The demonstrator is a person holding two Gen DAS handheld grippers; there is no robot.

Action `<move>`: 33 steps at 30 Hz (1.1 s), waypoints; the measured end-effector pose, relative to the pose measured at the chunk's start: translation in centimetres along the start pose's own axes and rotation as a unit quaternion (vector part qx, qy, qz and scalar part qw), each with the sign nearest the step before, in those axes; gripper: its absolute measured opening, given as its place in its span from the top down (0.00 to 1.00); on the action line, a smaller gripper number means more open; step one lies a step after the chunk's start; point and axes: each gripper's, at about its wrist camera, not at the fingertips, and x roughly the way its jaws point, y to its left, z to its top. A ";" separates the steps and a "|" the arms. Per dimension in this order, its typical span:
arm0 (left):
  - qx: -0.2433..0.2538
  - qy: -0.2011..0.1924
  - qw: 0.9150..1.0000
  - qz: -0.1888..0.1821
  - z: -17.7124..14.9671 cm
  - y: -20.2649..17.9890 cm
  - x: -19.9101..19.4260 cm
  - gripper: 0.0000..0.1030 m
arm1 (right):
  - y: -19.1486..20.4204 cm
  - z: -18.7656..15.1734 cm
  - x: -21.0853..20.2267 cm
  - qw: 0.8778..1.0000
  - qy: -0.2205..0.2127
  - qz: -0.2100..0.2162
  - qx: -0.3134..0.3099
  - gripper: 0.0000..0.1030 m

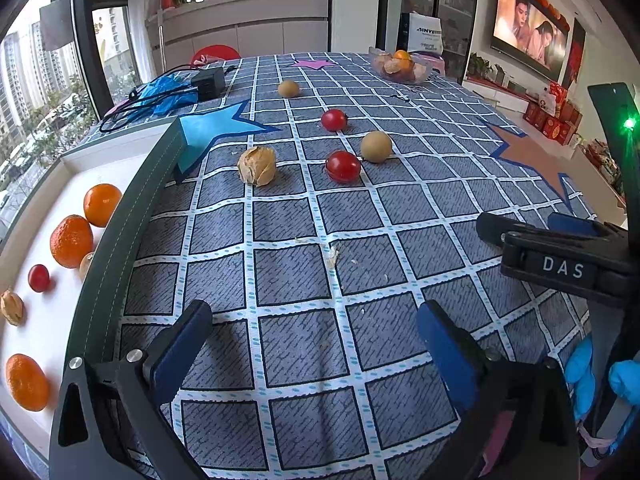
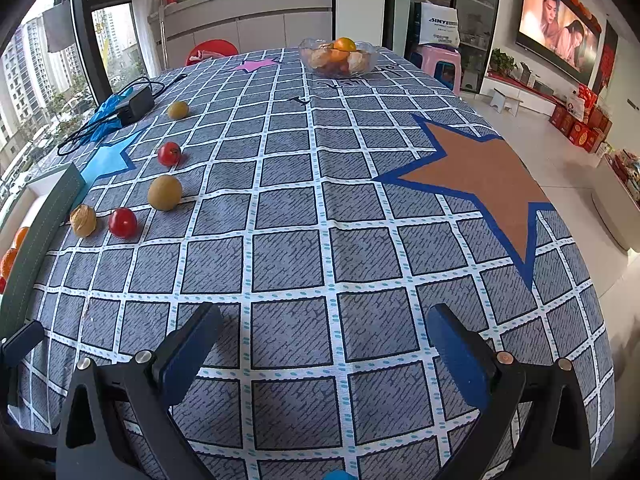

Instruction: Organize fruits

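Five fruits are loose on the checked surface (image 1: 320,272): two tomatoes (image 1: 343,166) (image 1: 333,119), two brown round ones (image 1: 376,146) (image 1: 288,88) and one papery husk fruit (image 1: 257,166). Left tray (image 1: 52,320) already has three oranges (image 1: 71,241), one tomato (image 1: 39,278) and a husk fruit or two; I can't tell exactly. Looks like between picks: left gripper (image 1: 316,344) and right gripper (image 2: 324,344) both hover with fingers spread, holding nothing. Next move is probably reaching for the near husk fruit or tomato, just beside the tray's rim.
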 end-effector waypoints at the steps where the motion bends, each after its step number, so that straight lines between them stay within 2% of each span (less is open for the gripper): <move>1: 0.000 0.000 1.000 0.000 0.0 0.0 0.0 0.01 | 0.0 0.0 0.0 1.000 0.000 0.000 0.000 0.00; 8: -0.007 0.019 1.000 -0.013 0.6 1.4 -0.2 0.01 | 0.0 0.0 0.0 1.000 0.000 0.000 0.000 0.00; 13: -0.046 -0.004 0.999 -0.018 2.5 4.1 -2.0 0.02 | 0.0 0.0 0.0 1.000 0.000 0.000 0.000 0.00; 16: -0.046 0.004 0.999 -0.015 4.2 4.2 -1.7 0.09 | -0.1 0.0 -0.1 1.000 -0.001 0.001 0.001 0.00; 18: -0.036 0.013 0.999 -0.001 5.2 3.8 -0.9 0.17 | -0.1 0.0 -0.1 1.000 -0.001 0.001 0.000 0.00; 20: -0.026 0.026 0.999 0.010 6.3 3.4 0.3 0.30 | -0.1 0.0 -0.1 1.000 -0.001 0.001 0.001 0.00; 23: -0.038 0.048 0.998 0.014 7.4 3.5 2.2 0.39 | -0.1 0.0 -0.1 1.000 -0.001 0.001 0.001 0.00; 31: -0.063 0.066 0.995 0.029 9.2 4.3 5.7 0.39 | -0.1 -0.1 -0.2 1.000 0.000 0.001 -0.001 0.00; 33: -0.060 0.066 0.995 0.039 9.3 4.2 6.1 0.44 | 0.0 0.0 -0.2 1.000 0.000 0.000 -0.002 0.00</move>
